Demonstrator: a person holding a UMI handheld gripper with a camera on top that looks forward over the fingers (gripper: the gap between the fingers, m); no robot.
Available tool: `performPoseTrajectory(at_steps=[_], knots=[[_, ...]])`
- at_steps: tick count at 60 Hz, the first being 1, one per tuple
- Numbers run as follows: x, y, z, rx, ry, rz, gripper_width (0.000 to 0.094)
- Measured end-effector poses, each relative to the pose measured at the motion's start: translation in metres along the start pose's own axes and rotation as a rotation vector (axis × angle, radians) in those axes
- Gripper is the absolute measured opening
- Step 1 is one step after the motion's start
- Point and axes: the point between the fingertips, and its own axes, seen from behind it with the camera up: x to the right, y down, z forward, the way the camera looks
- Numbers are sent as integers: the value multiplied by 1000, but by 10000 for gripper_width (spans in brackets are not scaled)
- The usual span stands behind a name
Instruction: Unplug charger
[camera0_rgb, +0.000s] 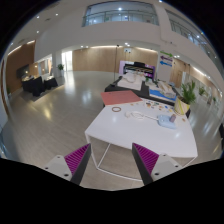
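The gripper (111, 160) hung in the air with its fingers (76, 157) spread wide apart, magenta pads facing each other and nothing between them. Just beyond the tips sat the near edge of a white table (120, 135), its bare corner filling the gap between the fingers.

Further along that table, well ahead of the fingers and a bit to the right, lay a white cable (141, 112) looped on the top, running toward a small white block that looked like the charger (163, 120); too small to tell how it was plugged in. A yellowish item (181, 110) stood beside it at the table's far right end.

Past the table came a red board (118, 98), then a low bed-like display (133, 75) and a green plant (188, 92) off to the right. All around stretched a glossy floor (55, 115) in a big bright hall.
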Motion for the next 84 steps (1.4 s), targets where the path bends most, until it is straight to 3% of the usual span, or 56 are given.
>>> performPoseTrajectory(at_steps=[26,40,64,84], knots=[[187,25,19,0,303,160,857],[292,34,52,36,403,185,856],[420,-22,224,214,358,220,858],[465,-49,345,218,297,214,855]])
